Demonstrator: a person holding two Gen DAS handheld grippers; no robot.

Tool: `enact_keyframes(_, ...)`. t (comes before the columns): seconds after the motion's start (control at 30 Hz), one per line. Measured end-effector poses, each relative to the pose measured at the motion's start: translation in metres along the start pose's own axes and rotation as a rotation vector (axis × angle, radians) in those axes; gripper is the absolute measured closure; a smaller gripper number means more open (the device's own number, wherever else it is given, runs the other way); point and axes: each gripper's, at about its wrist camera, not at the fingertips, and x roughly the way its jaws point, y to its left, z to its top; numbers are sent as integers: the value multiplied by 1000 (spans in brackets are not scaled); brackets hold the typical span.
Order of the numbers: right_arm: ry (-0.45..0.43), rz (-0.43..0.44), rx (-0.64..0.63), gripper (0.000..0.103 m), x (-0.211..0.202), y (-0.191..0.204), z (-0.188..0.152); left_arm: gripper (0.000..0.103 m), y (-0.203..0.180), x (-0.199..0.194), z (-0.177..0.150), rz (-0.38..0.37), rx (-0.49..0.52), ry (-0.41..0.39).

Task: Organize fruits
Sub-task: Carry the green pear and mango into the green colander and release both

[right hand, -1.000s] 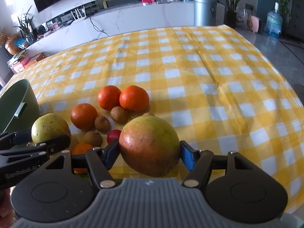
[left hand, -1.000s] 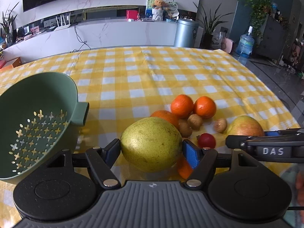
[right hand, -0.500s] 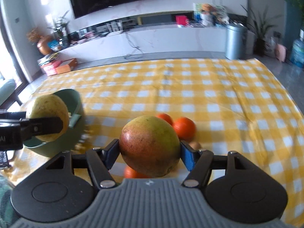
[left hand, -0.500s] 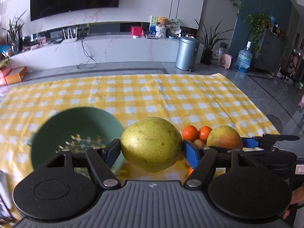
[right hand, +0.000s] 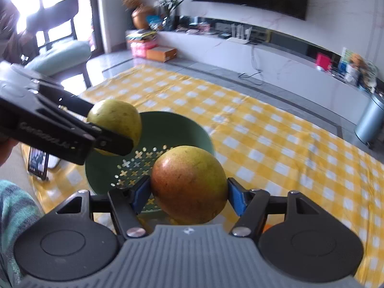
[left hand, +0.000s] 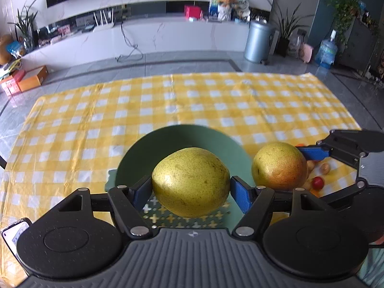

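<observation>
The left gripper (left hand: 190, 189) is clamping a yellow pear (left hand: 190, 182) by its sides between the blue pads (left hand: 240, 198), and is holding it in the air over the green colander (left hand: 182, 141). The right gripper (right hand: 188, 193) is doing the same with a red-flushed pear (right hand: 188, 183), its pads pressing on both flanks, just beside and slightly behind the colander's near rim. Gripping each pear across its widest part is keeping it from rolling out, and bringing both over the colander looks like the step before dropping them in.

Further out, the colander is sitting on the checked cloth (left hand: 216, 100) with its perforated floor showing bare, so there is room inside for both pears. The two pears are hanging close together, though, and the grippers' arms are crowding the same opening; releasing one at a time is probably safer than both at once. To the right, small fruits, among them a red one (left hand: 318, 182), are lying on the cloth near the table's edge. A phone (right hand: 38, 160) is propped just left of the colander, narrowing the room on that side. The far half of the cloth is lying open.
</observation>
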Motion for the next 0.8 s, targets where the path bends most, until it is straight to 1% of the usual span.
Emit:
enact_keyframes(0.07,35,14,-52,39,15,6,6,22,8,11,0,4,10,34)
enact_keyframes(0.17,102,38,-112,39,40,10,15,22,13,26,0,14,53,87)
enact_keyframes(0.37,211,88,-197,39,75,13,29,22,15,54,-4,23,125,171)
enact_keyframes(0.47,271,106,-233,39,92,16,33,22,20,65,-5,27,144,208)
enact_keyframes(0.63,358,140,-267,39,115,18,33,22,25,79,-6,21,172,256)
enact_keyframes(0.73,393,149,-296,39,123,22,33,21,27,86,-6,21,180,284)
enact_keyframes(0.8,407,155,-315,39,126,25,33,21,26,90,-7,29,198,288)
